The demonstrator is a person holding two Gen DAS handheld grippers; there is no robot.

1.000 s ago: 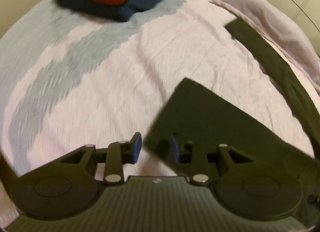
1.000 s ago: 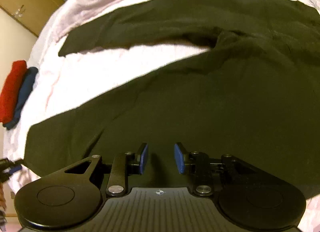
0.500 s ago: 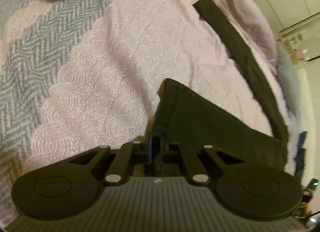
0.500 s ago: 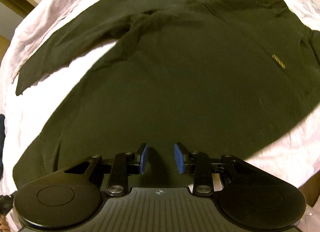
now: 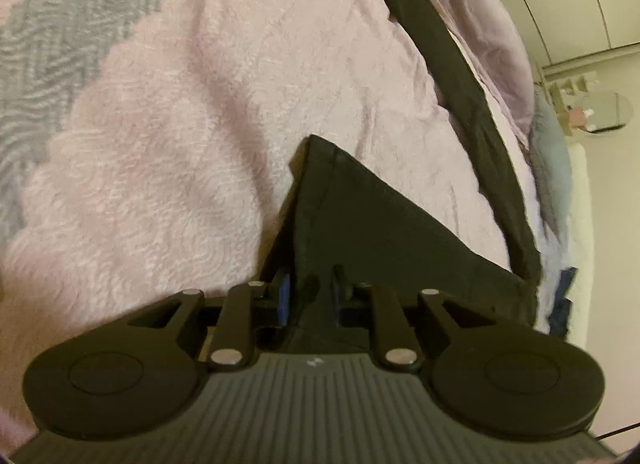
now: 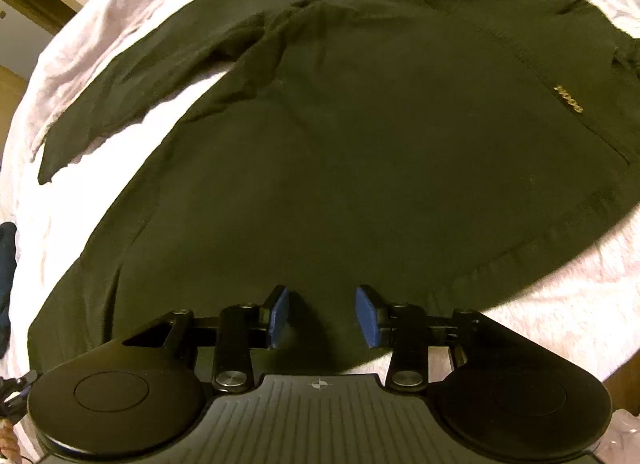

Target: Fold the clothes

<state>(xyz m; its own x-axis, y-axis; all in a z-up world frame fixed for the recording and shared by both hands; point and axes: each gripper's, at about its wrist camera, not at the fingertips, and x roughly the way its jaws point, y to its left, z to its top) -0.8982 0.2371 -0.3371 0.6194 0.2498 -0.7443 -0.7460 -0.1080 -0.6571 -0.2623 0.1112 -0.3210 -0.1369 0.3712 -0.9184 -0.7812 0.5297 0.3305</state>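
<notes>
1. A bed fills both views, covered by a pale pink quilted bedspread (image 5: 192, 151) with a band of grey-blue herringbone pattern toward its upper left in the left wrist view.
2. A large black long-sleeved garment (image 6: 360, 151) lies spread flat across the bedspread and takes up most of the right wrist view. Its hem runs along the near edge, just in front of the right tongs.
3. One black sleeve (image 6: 132, 103) stretches away to the upper left in the right wrist view, lying on the bedspread apart from the garment's body, with pink cloth showing between them. In the left wrist view the same sleeve (image 5: 460, 75) shows as a long dark strip running along the bed's right side.
4. A corner of the garment (image 5: 360, 232) rises to a point in the left wrist view, lifted off the bedspread and leading down into the left tongs.
5. The left gripper (image 5: 308, 298) has its blue-padded fingers partly spread, with black fabric bunched in the gap; whether the pads grip it cannot be told.
6. The right gripper (image 6: 323, 316) has its blue-padded fingers spread apart, hovering over the garment's hem area with nothing between them.
7. A small gold logo (image 6: 569, 97) sits on the garment's right side.
</notes>
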